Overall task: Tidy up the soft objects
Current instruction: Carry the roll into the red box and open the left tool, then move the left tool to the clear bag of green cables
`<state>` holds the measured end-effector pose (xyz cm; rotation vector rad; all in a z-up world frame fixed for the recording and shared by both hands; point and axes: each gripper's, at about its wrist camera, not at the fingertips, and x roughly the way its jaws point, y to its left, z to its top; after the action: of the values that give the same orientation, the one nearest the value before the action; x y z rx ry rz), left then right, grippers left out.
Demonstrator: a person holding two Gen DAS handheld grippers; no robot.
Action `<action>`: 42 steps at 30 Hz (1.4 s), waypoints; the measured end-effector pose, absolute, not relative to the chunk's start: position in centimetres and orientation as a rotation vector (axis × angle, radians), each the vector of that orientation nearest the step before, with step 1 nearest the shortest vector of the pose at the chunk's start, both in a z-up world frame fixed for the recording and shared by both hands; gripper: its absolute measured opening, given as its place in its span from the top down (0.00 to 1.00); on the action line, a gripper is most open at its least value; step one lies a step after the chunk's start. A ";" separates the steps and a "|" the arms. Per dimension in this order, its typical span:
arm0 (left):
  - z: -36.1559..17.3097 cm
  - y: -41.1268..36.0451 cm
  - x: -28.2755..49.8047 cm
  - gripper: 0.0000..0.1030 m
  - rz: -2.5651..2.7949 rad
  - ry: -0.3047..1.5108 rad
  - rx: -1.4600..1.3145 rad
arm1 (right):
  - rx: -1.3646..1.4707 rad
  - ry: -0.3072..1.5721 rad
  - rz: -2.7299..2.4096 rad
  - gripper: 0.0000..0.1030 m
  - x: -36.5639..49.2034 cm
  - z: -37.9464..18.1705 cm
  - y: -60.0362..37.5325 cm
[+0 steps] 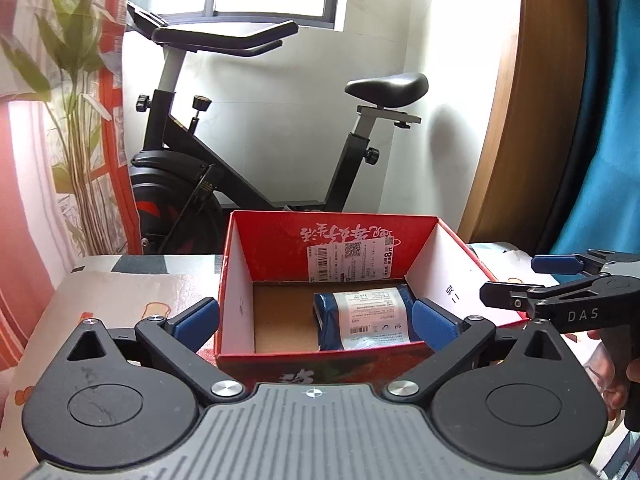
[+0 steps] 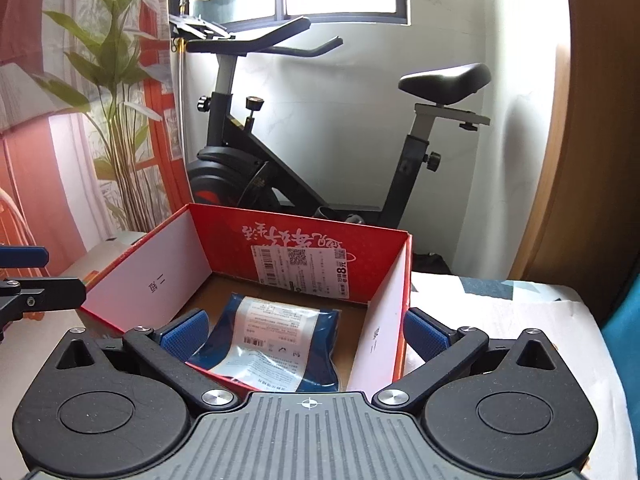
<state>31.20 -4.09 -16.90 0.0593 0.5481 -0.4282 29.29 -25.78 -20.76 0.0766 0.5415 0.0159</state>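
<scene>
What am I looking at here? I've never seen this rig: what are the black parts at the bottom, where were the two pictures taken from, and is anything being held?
No robot here: a person carries a hand-held two-finger tool in each hand, each with a camera looking along its blue-padded fingers. The left tool fills the bottom of the left wrist view, the right tool the bottom of the other. Both stand open and hold nothing. Ahead, on a patterned cloth-covered surface, sits an open red cardboard box. Inside lies a soft dark-blue plastic package with a white label. Behind stands a black exercise bike.
</scene>
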 end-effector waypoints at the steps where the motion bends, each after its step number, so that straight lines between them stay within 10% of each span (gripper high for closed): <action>1: -17.0 -3.7 30.5 0.00 -0.421 0.541 0.051 | 0.088 0.532 0.010 0.00 28.5 -20.9 -25.8; 31: -23.9 -0.3 20.1 0.01 -0.323 0.588 -0.065 | 0.143 0.497 0.029 0.06 16.2 -29.0 -21.9; 42: -23.8 0.1 21.2 0.24 -0.306 0.624 -0.102 | 0.156 0.534 0.068 0.27 17.7 -29.2 -21.9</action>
<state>21.16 0.11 -23.83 -0.1017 0.6237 -0.3058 17.69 -21.88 -29.21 0.1558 0.5341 0.0680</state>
